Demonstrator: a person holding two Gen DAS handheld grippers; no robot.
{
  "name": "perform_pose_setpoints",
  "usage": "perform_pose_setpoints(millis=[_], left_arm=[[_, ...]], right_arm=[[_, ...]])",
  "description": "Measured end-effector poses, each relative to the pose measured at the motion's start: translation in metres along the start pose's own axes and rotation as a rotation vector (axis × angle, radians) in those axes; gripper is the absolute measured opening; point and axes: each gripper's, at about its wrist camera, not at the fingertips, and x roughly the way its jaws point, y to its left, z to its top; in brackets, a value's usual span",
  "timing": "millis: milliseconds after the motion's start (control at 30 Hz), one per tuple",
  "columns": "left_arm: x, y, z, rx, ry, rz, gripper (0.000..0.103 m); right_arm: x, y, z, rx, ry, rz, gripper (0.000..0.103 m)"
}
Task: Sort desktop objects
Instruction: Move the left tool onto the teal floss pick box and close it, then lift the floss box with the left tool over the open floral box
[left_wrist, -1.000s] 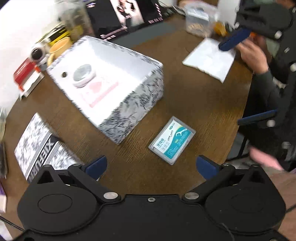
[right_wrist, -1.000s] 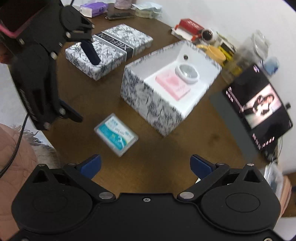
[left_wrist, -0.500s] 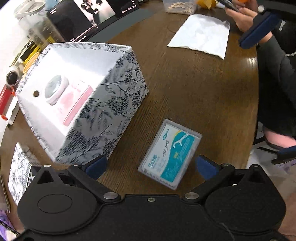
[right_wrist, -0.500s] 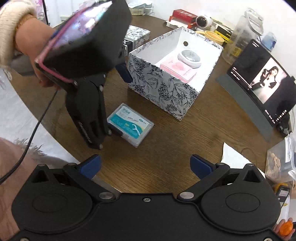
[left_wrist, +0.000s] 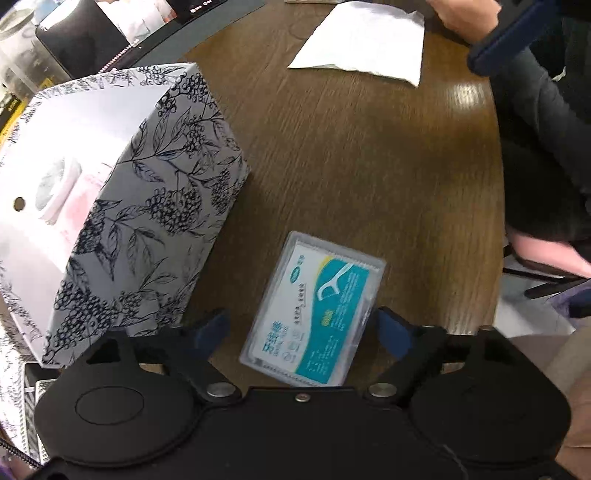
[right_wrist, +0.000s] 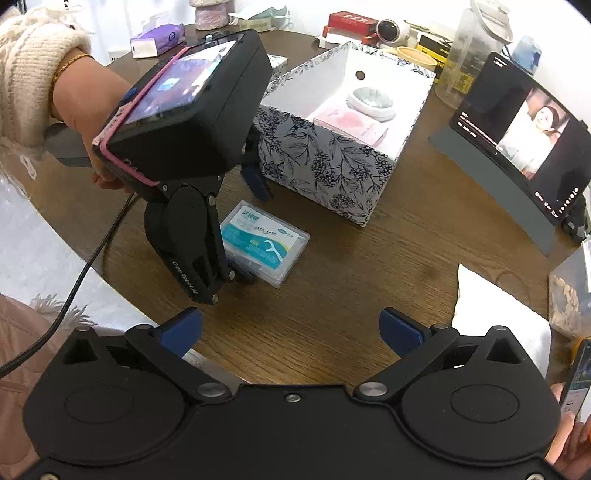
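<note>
The left gripper (left_wrist: 301, 326), jaws spread wide, has dropped low over the table (left_wrist: 351, 155) in the last second and now straddles the floss pick case (left_wrist: 314, 306); 1 second ago that case lay well ahead of its fingers, so the approach looks finished and closing on the case seems the next step. The case lies flat on the wood, just beside the floral box (left_wrist: 147, 221), untouched by either pad as far as can be seen. Its long axis runs nearly along the fingers, tilted a little to the right, so the jaws would meet its 2 long sides. The right gripper (right_wrist: 290, 330) hangs open and empty, well back.
</note>
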Motion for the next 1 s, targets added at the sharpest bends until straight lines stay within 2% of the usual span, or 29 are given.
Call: perform_pose_setpoints(millis=[67, 367, 800, 1000], left_arm=[[-0.001, 0.004, 0.002, -0.026, 0.013, -0.029, 0.067], [-0.002, 0.001, 0.000, -0.040, 0.016, -0.030, 0.063], [-0.008, -0.008, -0.002, -0.008, 0.029, -0.023, 0.059], [-0.024, -0.003, -0.005, -0.010, 0.000, -0.035, 0.058]], right_arm=[[0.001, -0.001, 0.000, 0.005, 0.003, 0.007, 0.103], [0.008, -0.005, -0.002, 0.039, 0.028, 0.025, 0.103], [0.013, -0.009, 0.003, 0.070, 0.059, 0.025, 0.103], [0.009, -0.006, 0.013, 0.070, 0.056, 0.012, 0.103]])
